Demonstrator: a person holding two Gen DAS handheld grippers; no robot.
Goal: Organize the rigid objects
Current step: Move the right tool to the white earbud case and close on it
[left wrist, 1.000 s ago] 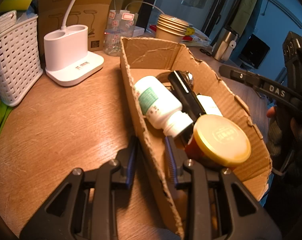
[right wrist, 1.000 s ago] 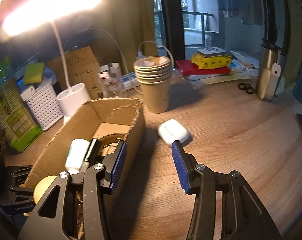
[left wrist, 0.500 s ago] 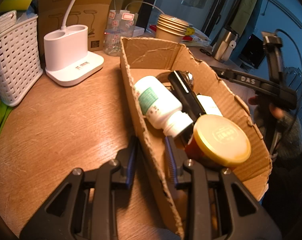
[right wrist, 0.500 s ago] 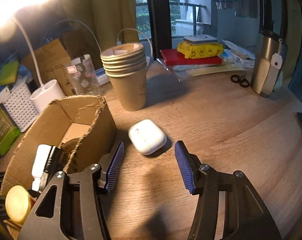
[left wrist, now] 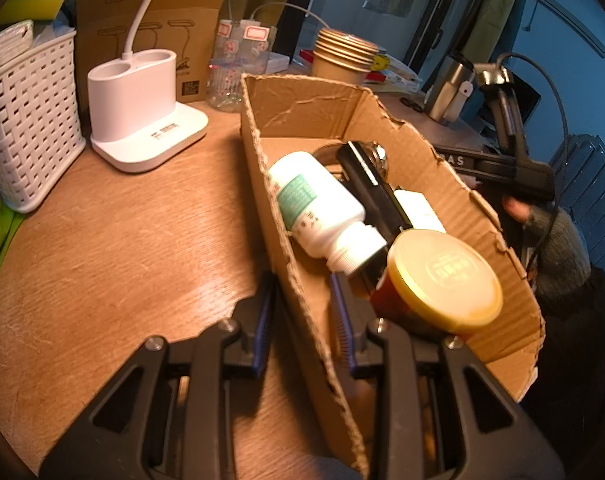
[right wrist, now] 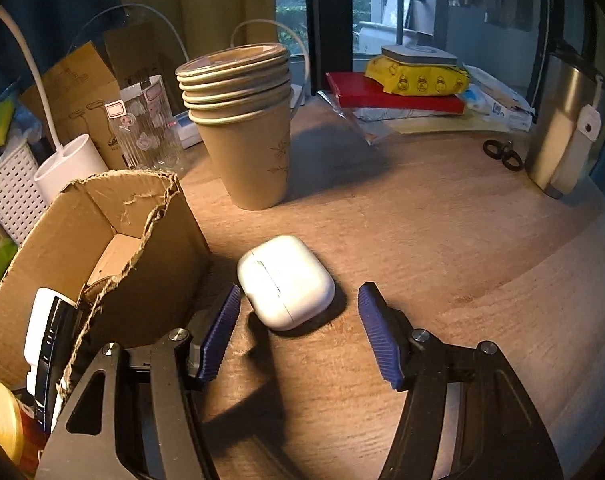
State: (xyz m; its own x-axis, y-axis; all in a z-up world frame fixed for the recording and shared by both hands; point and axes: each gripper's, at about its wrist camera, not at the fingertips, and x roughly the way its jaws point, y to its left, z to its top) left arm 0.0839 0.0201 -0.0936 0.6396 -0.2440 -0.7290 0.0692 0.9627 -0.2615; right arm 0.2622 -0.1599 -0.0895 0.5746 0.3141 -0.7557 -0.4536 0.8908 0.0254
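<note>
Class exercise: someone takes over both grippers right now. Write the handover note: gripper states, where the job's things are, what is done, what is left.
Left gripper: shut on the near wall of the cardboard box, steadying it.
Right gripper: open, its jaws have just been widening; the earbud case lies on the table just ahead of its fingertips, not touched.
Done: white bottle, black device and yellow-lidded jar lie in the box.
Left: close on the earbud case and put it in the box, probably next.
</note>
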